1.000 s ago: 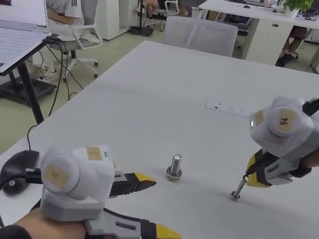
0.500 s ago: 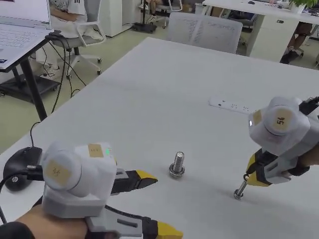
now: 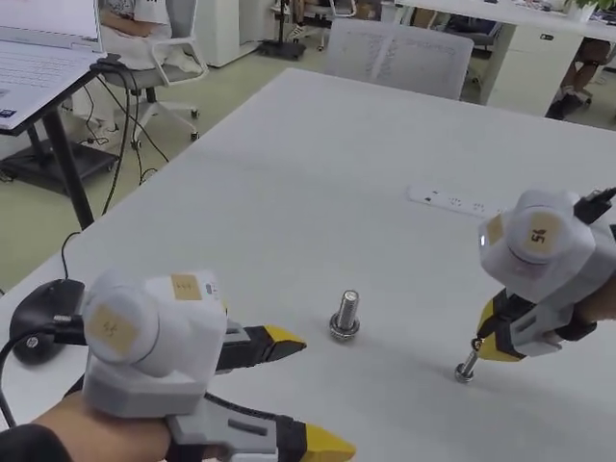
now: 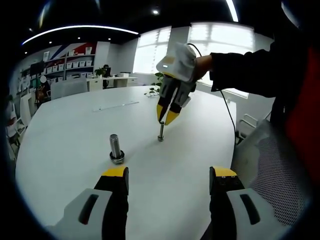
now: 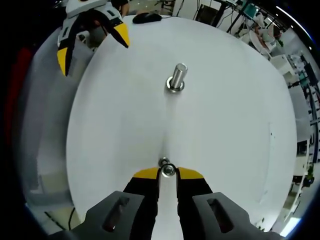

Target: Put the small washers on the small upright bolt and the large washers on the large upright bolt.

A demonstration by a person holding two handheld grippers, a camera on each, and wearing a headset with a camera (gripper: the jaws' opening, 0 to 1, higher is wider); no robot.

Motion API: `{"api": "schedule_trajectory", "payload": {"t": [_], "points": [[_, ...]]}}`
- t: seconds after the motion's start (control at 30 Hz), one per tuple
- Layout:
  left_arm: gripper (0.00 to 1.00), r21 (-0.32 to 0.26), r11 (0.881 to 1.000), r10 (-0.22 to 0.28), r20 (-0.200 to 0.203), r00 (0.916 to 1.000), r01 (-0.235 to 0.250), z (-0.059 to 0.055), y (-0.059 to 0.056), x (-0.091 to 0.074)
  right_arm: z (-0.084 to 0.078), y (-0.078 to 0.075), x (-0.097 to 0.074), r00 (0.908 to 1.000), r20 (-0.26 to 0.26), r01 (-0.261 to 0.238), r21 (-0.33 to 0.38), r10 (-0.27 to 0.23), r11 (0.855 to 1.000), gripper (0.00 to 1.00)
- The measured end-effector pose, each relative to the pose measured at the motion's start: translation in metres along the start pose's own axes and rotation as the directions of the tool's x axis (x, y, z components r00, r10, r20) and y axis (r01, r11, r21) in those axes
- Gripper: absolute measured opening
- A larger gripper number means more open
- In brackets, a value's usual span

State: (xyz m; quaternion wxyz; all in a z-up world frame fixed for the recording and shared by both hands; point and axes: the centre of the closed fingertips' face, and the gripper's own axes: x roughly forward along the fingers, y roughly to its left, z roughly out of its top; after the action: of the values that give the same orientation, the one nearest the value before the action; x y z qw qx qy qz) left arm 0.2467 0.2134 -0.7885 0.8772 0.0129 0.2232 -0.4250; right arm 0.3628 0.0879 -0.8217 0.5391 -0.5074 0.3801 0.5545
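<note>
Holding over the small bolt (image 3: 467, 366) just as it was a second ago, the right gripper (image 3: 484, 345) is pinching a small washer (image 5: 168, 171) between jaws that are nearly closed, right at the bolt's top. The left gripper (image 3: 306, 393) is staying low at the near edge of the table (image 3: 318, 173) with its jaws spread wide and gripping nothing. The whole head view is sitting slightly differently from the earlier pictures, so the camera is drifting while the bolts are keeping their places on the table. The small bolt is standing under the right gripper's tips, and in the head view it is leaning a little. The large bolt (image 3: 345, 314) is standing upright between the two grippers, well apart from both. Counting now: two bolts are standing on the table, two grippers are working over it, and one washer is showing in the right jaws. A stack (image 3: 344, 333) is ringing the large bolt's foot, too small to count. One power strip (image 3: 448, 204) is lying beyond the bolts, and one mouse (image 3: 38, 318) is resting beside the left gripper.
</note>
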Motion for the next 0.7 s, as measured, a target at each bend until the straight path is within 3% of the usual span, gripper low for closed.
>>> {"api": "schedule_trajectory", "payload": {"t": [0.7], "points": [[0.65, -0.008, 1.0, 0.005, -0.005, 1.0, -0.005, -0.002, 0.001, 0.0, -0.006, 0.001, 0.027, 0.9995, -0.009, -0.031, 0.013, 0.031, 0.999, 0.13]]}}
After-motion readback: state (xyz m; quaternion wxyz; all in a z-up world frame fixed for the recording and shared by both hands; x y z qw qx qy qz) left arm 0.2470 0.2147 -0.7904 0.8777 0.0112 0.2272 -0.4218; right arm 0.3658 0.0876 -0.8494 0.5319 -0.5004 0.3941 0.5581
